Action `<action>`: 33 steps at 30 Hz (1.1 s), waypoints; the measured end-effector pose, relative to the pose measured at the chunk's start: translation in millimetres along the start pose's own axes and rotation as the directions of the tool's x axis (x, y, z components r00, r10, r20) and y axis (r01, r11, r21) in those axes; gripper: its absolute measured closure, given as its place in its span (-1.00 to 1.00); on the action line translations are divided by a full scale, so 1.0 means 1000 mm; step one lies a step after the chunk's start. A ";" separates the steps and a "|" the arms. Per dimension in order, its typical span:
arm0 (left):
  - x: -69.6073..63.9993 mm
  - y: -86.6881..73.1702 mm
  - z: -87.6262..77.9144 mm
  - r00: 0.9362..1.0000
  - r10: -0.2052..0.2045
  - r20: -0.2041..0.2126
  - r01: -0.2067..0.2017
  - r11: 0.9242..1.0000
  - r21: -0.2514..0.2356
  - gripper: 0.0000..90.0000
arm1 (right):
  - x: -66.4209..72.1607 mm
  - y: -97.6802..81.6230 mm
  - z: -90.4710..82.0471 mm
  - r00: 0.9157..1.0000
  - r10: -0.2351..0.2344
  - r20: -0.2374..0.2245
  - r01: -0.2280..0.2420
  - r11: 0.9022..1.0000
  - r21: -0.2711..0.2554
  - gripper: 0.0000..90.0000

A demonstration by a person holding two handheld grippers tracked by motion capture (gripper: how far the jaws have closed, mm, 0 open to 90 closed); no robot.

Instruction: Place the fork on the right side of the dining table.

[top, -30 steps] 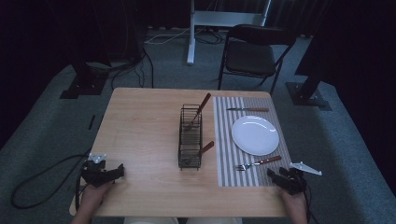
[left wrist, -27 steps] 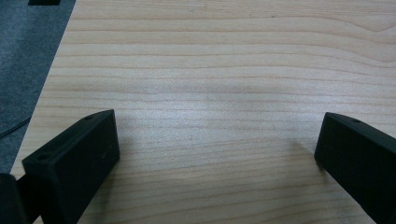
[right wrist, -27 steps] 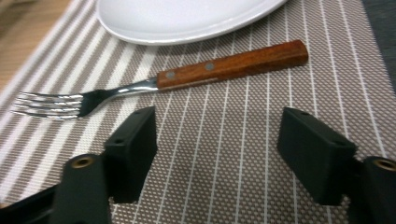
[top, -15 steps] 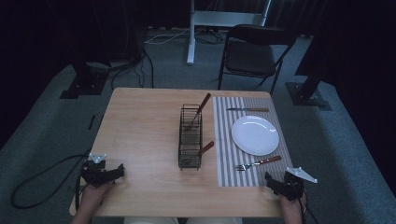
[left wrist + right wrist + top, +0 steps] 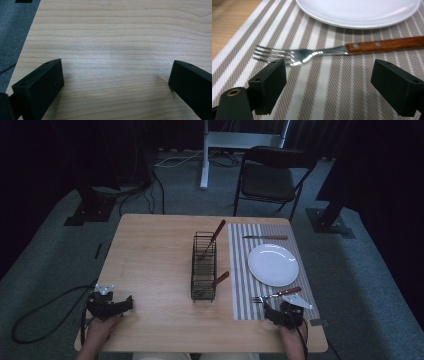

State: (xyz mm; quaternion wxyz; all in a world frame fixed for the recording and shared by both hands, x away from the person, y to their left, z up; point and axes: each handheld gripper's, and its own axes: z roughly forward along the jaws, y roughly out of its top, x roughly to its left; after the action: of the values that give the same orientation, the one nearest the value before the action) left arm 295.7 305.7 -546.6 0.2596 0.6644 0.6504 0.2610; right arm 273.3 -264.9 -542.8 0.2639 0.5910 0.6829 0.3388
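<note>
The right gripper (image 5: 328, 82) had just been opening, and its jaws stood wide apart with nothing between them. The fork (image 5: 337, 51) lay flat on the striped mat (image 5: 317, 100), just past the jaw tips, with the white plate (image 5: 359, 12) beyond it. The left gripper (image 5: 117, 82) was wide open too, over bare wooden table (image 5: 112, 37).

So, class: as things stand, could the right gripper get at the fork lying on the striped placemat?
Probably yes. The right gripper has its jaws wide apart just short of the fork, which lies flat on the placemat, near the plate, with nothing between.
</note>
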 end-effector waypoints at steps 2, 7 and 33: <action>0.000 0.000 0.000 1.000 0.000 0.000 0.000 1.000 0.000 -0.99 | 0.002 0.001 0.001 1.000 0.005 0.000 -0.005 1.000 -0.002 -0.72; 0.000 0.000 0.000 1.000 0.000 0.000 0.000 1.000 0.000 -0.99 | 0.013 0.006 0.012 1.000 -0.001 0.007 0.001 1.000 0.029 -0.72; 0.000 0.000 0.000 1.000 0.000 0.000 0.000 1.000 0.000 -0.99 | -0.014 0.004 0.003 0.996 0.057 0.063 -0.057 0.998 -0.007 -0.72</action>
State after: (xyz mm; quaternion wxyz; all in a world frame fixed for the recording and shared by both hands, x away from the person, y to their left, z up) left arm 295.7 305.7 -546.6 0.2595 0.6645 0.6504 0.2609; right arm 280.4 -278.0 -542.7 0.2770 0.6200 0.6563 0.3290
